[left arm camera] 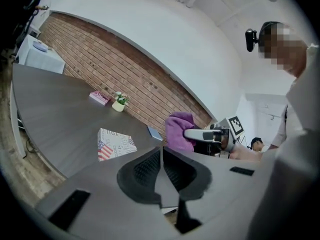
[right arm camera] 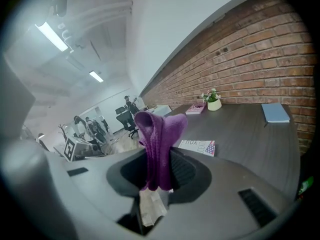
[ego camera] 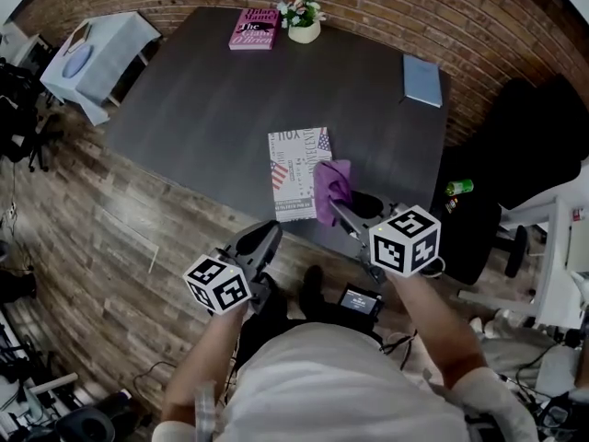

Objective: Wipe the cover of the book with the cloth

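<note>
Two tools at the counter (ego camera: 230, 99): right hand-held gripper (ego camera: 339, 203) clamps the purple cloth (ego camera: 331, 182), book (ego camera: 296, 173) just ahead of it; left hand-held gripper (ego camera: 259, 243), alongside, closed and empty.

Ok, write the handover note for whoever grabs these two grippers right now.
Left gripper: shut, empty, held just off the near edge of the table.
Right gripper: shut on the purple cloth, which stands bunched up out of the jaws.
Book: flat on the table near that edge, flag-print cover up. The cloth is by its right edge and seems lifted off it.
Done: cloth is in grip. Whether any wiping has happened cannot be told.
Left: lower the cloth and wipe the cover.
</note>
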Action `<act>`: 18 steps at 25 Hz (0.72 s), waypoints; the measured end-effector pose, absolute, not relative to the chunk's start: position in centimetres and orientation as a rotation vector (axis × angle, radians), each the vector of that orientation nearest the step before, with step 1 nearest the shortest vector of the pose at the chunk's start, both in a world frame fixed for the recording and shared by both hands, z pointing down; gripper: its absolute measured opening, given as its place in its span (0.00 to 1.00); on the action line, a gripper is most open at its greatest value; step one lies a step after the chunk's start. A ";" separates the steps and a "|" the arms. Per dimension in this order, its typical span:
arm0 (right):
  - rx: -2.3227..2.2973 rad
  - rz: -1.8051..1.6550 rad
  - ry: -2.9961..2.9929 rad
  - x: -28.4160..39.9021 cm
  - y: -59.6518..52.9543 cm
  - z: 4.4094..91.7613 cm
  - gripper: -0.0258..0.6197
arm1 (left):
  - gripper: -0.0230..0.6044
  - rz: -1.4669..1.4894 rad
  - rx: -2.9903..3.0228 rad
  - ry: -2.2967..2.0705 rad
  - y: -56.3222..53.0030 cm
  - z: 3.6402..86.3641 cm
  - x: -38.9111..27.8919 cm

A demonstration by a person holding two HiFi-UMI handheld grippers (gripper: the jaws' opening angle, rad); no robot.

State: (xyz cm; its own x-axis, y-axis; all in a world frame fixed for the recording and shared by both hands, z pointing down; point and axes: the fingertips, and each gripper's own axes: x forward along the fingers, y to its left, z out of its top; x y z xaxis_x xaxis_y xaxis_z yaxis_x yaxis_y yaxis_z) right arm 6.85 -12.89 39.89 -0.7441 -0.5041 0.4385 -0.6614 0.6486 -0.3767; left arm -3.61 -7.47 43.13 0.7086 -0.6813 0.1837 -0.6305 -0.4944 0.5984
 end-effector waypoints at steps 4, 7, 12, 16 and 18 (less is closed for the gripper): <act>0.936 0.739 -2.536 6.1 -14.7 41.1 0.19 | 0.05 -0.021 2.241 -0.987 -9.6 46.2 -3.9; 0.941 0.738 -2.500 5.4 -16.2 42.3 0.19 | 0.05 0.046 2.198 -0.984 -11.2 49.3 -4.2; 0.941 0.739 -2.443 3.8 -18.7 44.3 0.20 | 0.05 0.174 2.147 -0.984 -13.2 53.2 -4.4; 0.928 0.748 -2.387 2.6 -21.0 46.5 0.20 | 0.05 0.268 2.115 -0.953 -14.4 55.2 -3.9; 0.924 0.752 -2.356 2.2 -22.1 47.8 0.20 | 0.05 0.311 2.098 -0.935 -14.7 56.1 -3.5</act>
